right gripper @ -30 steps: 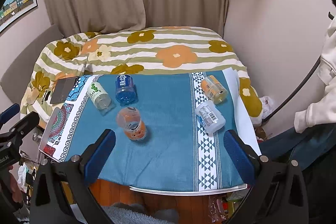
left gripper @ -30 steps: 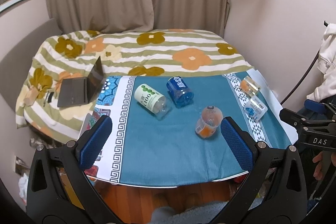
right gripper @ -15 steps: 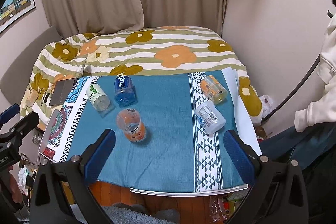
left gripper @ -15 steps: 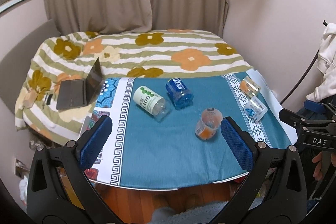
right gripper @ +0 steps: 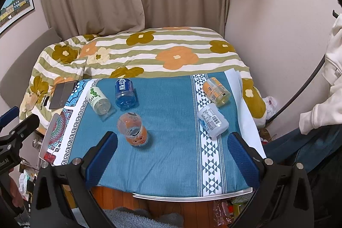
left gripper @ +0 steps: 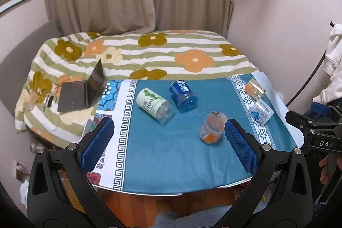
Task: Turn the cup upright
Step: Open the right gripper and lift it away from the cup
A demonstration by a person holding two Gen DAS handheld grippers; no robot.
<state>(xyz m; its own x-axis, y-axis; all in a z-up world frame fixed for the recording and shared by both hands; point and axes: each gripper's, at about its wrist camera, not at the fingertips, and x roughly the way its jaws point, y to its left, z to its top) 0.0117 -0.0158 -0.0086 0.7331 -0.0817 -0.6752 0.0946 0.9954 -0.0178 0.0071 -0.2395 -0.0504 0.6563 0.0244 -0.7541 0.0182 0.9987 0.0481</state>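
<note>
Several cut-bottle cups lie on their sides on a blue tablecloth (left gripper: 162,153). An orange cup (left gripper: 212,127) lies in the middle, also in the right wrist view (right gripper: 132,128). A blue cup (left gripper: 183,95) (right gripper: 125,94) and a white-green cup (left gripper: 154,104) (right gripper: 98,100) lie further back. A second orange cup (left gripper: 254,89) (right gripper: 215,91) and a white-blue cup (left gripper: 261,111) (right gripper: 212,121) lie at the right. My left gripper (left gripper: 168,140) is open and empty above the near table edge. My right gripper (right gripper: 173,155) is open and empty too.
A bed with a flowered striped blanket (left gripper: 149,52) stands behind the table. An open laptop (left gripper: 83,91) sits on the bed at left. Curtains and walls close the back. Wooden floor (left gripper: 171,200) shows under the near table edge.
Both views have shifted slightly; the table and cups sit a little lower and further in frame. No cup has moved. Both grippers stay open.
</note>
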